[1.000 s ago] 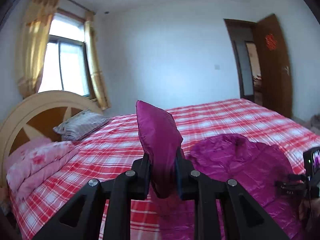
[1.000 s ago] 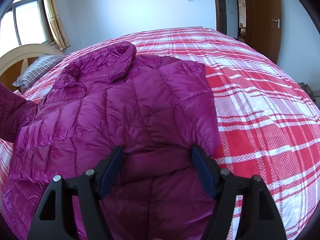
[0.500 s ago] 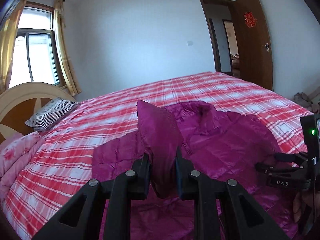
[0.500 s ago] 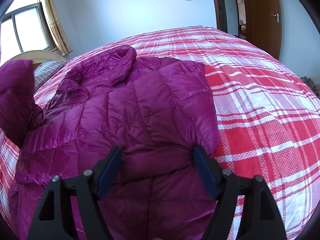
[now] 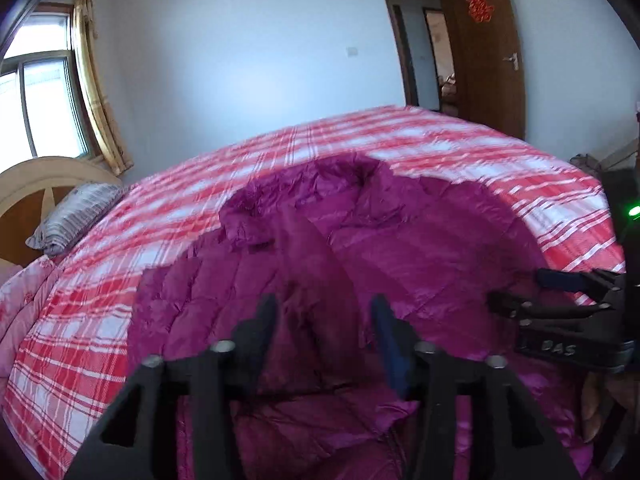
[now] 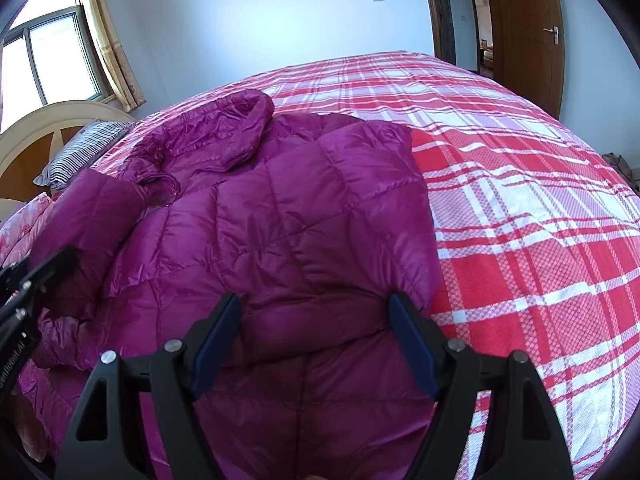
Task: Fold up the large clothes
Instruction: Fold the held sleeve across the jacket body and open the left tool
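A magenta quilted puffer jacket [image 6: 288, 216] lies spread on the bed, collar toward the headboard; it also shows in the left wrist view [image 5: 420, 248]. Its left sleeve [image 5: 316, 280] lies folded across the jacket body, between the fingers of my left gripper [image 5: 324, 320], whose jaws stand apart around it. The sleeve also shows in the right wrist view [image 6: 92, 216]. My right gripper [image 6: 316, 320] is open, its fingers resting over the jacket's lower right part. It also shows in the left wrist view [image 5: 560, 300].
The bed has a red and white plaid cover [image 6: 520, 184]. A striped pillow [image 5: 76, 216] and pink bedding [image 5: 20, 300] lie by the cream headboard [image 6: 48, 128]. A window with curtains is at left, a brown door [image 5: 484, 48] at right.
My left gripper has carried the sleeve right and down onto the jacket body and its jaws have opened. The right gripper has stayed in place, open.
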{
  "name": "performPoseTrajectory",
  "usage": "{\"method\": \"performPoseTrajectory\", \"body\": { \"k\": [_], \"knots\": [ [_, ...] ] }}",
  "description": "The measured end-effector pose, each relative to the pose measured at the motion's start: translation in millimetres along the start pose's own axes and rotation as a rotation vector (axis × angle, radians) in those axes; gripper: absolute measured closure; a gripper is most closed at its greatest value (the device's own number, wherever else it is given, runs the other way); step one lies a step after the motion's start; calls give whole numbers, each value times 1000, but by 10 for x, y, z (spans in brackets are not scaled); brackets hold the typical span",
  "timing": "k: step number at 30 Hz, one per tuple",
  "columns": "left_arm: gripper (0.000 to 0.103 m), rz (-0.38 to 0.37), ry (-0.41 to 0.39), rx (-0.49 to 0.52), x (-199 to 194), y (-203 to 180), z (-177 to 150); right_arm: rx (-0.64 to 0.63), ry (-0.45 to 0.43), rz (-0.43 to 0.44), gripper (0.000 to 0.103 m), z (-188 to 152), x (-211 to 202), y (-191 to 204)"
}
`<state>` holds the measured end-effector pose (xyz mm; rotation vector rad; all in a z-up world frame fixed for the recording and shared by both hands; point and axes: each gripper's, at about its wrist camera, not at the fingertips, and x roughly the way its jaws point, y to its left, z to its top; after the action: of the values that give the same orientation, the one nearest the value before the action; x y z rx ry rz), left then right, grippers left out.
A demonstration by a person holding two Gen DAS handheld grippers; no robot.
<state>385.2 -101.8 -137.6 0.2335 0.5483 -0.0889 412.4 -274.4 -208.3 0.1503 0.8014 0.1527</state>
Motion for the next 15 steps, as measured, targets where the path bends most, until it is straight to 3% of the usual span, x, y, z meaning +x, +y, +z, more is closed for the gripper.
{"method": "performPoseTrajectory", "body": {
  "k": [1, 2, 5, 8, 11, 15],
  "knots": [
    [24, 1, -25, 7, -73, -2, 23, 0, 0, 0, 24, 0, 3, 1],
    [18, 6, -71, 18, -190, -4, 46, 0, 0, 0, 24, 0, 4, 2],
    [18, 10, -139, 54, -370, 32, 74, -2, 2, -3, 24, 1, 6, 5],
    [16, 69, -146, 49, -348, 228, 61, -2, 1, -2, 24, 3, 6, 6],
    [16, 161, -57, -37, -65, 624, -30, 0, 1, 0, 24, 0, 9, 6],
    [16, 203, 123, -90, 414, 864, -275, 0, 1, 0, 24, 0, 8, 5]
  ]
}}
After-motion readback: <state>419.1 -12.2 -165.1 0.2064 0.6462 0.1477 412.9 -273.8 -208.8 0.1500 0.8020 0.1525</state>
